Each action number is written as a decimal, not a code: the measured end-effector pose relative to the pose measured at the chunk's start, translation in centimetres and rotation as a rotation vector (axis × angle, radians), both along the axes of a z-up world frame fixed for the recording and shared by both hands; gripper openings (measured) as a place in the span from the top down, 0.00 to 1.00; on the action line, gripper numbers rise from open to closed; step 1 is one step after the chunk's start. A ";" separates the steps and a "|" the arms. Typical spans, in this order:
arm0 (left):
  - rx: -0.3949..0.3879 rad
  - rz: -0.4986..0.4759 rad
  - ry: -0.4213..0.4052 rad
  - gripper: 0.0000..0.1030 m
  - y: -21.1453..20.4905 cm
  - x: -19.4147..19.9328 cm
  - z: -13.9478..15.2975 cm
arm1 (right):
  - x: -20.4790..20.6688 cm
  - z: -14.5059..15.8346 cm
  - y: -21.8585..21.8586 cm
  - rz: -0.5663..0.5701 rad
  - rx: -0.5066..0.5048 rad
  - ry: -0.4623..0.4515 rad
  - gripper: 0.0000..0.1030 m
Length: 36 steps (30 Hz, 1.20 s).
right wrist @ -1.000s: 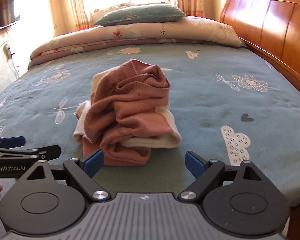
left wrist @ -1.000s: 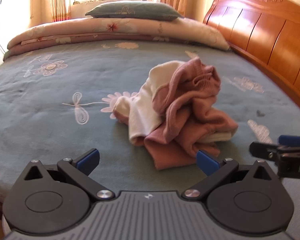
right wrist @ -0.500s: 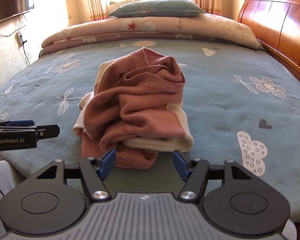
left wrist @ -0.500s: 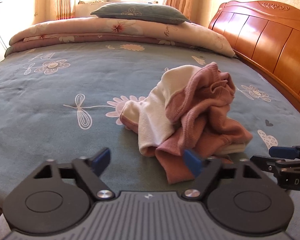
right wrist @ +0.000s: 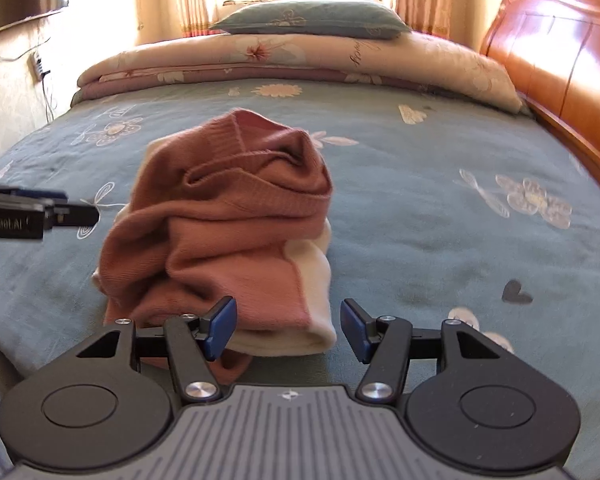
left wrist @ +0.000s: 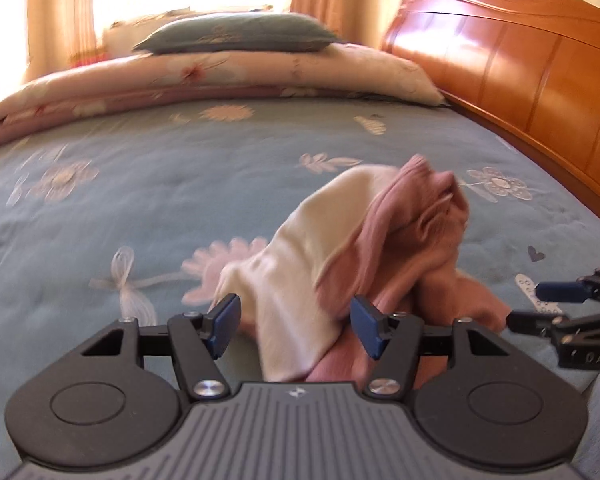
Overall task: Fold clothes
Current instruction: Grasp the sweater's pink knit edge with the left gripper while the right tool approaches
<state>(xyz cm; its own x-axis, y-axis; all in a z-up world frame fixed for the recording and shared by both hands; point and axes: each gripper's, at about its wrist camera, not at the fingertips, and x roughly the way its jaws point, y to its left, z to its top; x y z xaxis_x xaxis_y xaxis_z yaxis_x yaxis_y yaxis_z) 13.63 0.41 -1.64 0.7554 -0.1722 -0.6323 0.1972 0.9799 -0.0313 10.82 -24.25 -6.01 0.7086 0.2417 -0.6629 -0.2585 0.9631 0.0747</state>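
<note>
Blue floral bedspread [right wrist: 420,200] bears a crumpled sweater [right wrist: 228,232] between each half-open, empty hand-held gripper [left wrist: 296,326] [right wrist: 288,330].

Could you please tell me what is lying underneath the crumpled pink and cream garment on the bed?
The pink and cream garment lies directly on the blue-green flowered bedspread. A pink flower print shows beside its edge. Whatever sits beneath the heap itself is covered by its folds.

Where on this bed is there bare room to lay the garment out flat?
There is bare bedspread between the crumpled sweater and the headboard, and more between the sweater and the rolled quilt. It is crowded at the near edge, where the sweater lies.
</note>
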 end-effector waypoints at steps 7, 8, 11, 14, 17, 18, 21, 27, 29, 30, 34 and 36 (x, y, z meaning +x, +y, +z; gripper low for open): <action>0.054 -0.136 -0.020 0.41 -3.3 2.9 1.2 | 0.3 -2.1 -2.2 -0.049 0.130 0.040 0.39; 0.078 -0.155 -0.021 0.48 -3.8 3.2 1.2 | 0.3 -2.3 -2.5 -0.054 0.144 0.046 0.39; 0.135 -0.196 -0.014 0.62 -5.3 4.1 1.0 | 0.5 -2.5 -3.1 -0.056 0.156 0.052 0.39; 0.196 -0.216 -0.004 0.74 -6.2 4.8 0.5 | 0.9 -2.4 -3.4 -0.059 0.158 0.046 0.39; 0.287 -0.248 -0.025 0.75 -7.2 4.9 0.1 | 1.2 -2.4 -3.7 -0.057 0.171 0.041 0.39; 0.310 -0.256 -0.023 0.79 -7.5 5.0 -0.1 | 1.3 -2.5 -3.7 -0.056 0.173 0.042 0.40; 0.365 -0.269 -0.017 0.92 -8.1 5.4 -0.6 | 1.5 -2.6 -3.7 -0.055 0.174 0.046 0.40; 0.371 -0.220 -0.052 0.94 -7.0 5.0 0.1 | 1.6 -2.5 -4.1 -0.064 0.181 0.040 0.40; 0.364 -0.192 -0.060 0.94 -6.0 4.8 0.6 | 1.6 -2.5 -4.2 -0.067 0.183 0.040 0.40; 0.364 -0.176 -0.066 0.94 -5.6 4.8 0.8 | 1.7 -2.4 -4.2 -0.069 0.183 0.040 0.40; 0.366 -0.128 -0.086 0.94 -3.4 4.5 1.5 | 1.7 -2.4 -4.1 -0.064 0.180 0.035 0.40; 0.362 -0.133 -0.084 0.93 -2.6 4.4 1.4 | 1.8 -2.3 -3.9 -0.060 0.182 0.034 0.40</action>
<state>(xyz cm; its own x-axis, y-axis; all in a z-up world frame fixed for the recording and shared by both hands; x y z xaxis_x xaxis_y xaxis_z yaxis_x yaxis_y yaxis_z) 18.08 -2.19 -0.20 0.7931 -0.0493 -0.6071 0.3103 0.8903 0.3331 12.59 -28.11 -8.34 0.7036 0.3174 -0.6358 -0.1953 0.9466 0.2564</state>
